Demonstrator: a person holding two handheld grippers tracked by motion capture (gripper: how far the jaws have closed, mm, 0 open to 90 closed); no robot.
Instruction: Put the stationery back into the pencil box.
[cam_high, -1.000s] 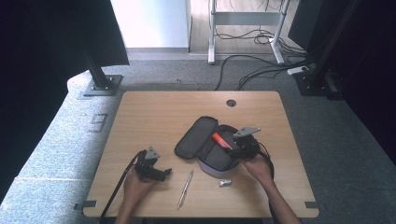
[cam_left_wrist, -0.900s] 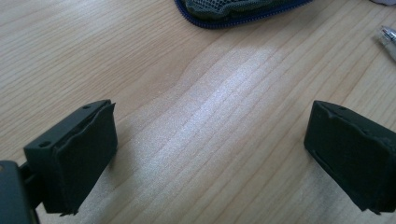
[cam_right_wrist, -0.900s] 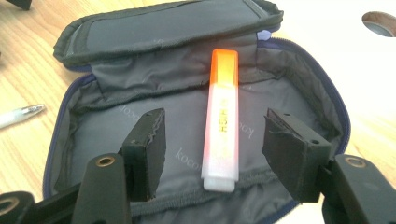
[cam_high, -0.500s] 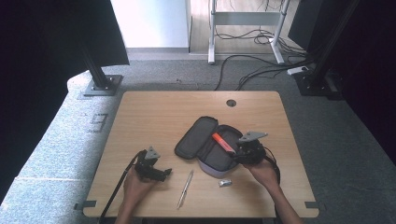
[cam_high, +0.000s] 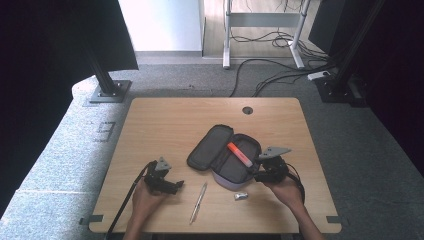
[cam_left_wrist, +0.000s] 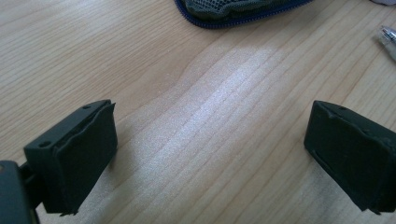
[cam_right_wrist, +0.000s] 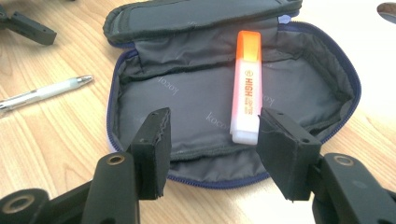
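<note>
Wooden table (cam_high: 165, 125) bears an open pouch (cam_right_wrist: 196, 100), highlighter (cam_right_wrist: 246, 88) inside, beyond the wide, empty right claw (cam_right_wrist: 212, 144).

High view: fixed overhead, facing forward and down over the whole desk (cam_high: 150, 125). Left gripper view: close, low over bare wood near the front edge. Right gripper view: close, facing the open pencil case (cam_right_wrist: 224, 93); shares case (cam_high: 222, 155) and pen (cam_right_wrist: 44, 93) with high view.
</note>
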